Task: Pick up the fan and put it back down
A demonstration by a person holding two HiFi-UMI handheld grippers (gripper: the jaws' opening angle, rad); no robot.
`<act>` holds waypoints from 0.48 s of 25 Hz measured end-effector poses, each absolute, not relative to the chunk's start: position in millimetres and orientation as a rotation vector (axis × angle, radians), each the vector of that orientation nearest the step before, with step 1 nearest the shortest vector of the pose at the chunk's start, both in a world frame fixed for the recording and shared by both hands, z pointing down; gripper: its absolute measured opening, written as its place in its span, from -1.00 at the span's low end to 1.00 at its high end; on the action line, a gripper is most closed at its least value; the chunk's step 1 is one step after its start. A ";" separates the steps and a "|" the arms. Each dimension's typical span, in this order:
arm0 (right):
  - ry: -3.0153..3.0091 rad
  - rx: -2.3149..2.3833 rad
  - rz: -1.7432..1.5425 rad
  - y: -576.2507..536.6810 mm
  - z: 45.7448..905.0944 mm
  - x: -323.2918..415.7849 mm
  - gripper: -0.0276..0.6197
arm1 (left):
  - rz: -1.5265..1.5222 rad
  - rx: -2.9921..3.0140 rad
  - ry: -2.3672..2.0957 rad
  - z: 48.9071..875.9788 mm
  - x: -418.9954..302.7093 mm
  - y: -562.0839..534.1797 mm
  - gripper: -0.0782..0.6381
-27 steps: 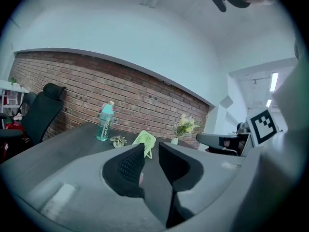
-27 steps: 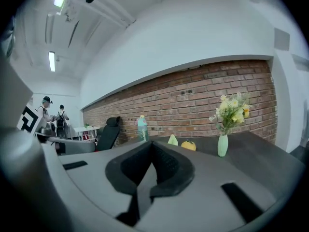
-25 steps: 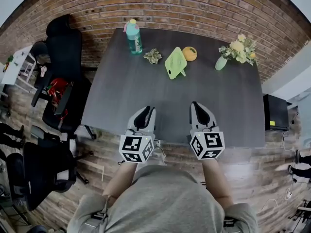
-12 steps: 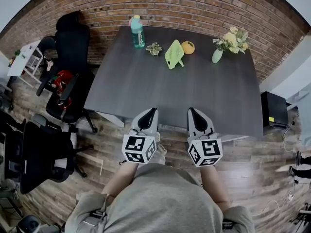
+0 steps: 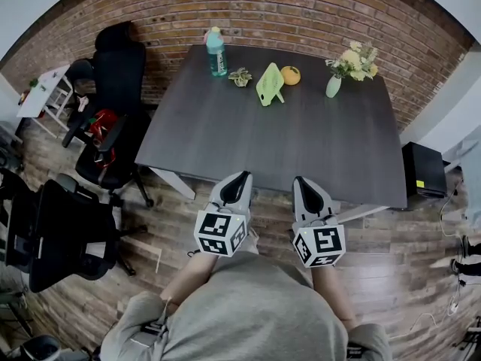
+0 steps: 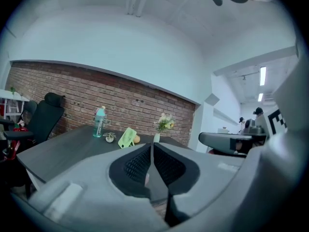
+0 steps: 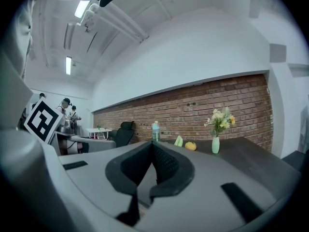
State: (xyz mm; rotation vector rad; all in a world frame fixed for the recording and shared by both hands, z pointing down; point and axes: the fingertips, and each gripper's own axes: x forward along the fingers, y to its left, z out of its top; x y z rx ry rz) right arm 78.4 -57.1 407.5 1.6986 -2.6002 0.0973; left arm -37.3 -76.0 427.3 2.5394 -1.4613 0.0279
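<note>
Fingers of the left gripper point(image 5: 242, 176) are pressed together with nothing between them, having shut within the last second. Those of the right gripper point(image 5: 300, 180) are just as tightly closed and just as empty. A second ago both grippers reached over the near part of the table point(image 5: 248, 149); now they sit back off its near edge, above the wooden floor, as the person has drawn away.

The fan point(image 5: 269, 84), the green one, stands propped on its foot at the far side of the tabletop, well apart from both grippers. With it down on the table and both grippers pulled back and shut, I judge the putting-down done and the task as good as finished.

Around the fan, a small plant point(image 5: 240, 76) sits just to its left and an orange point(image 5: 291, 74) just to its right. A bottle point(image 5: 216, 52) stands further left and a vase of flowers point(image 5: 334, 86) further right. Office chairs point(image 5: 113, 74) crowd the left side of the table, and a black box point(image 5: 421, 170) sits on the floor at the right. Only bare tabletop lies between the grippers and the fan, so nothing blocks a fresh reach.
</note>
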 end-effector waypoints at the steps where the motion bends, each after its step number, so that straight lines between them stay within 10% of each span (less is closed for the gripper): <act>1: -2.600 1.701 0.098 -56.1 407.7 79.3 -0.91 | 0.029 2.543 -1.458 427.2 -36.5 -74.7 -0.70; 12: -2.582 1.759 0.142 -53.0 411.3 91.6 -0.91 | 0.041 2.558 -1.428 431.2 -29.6 -71.6 -0.70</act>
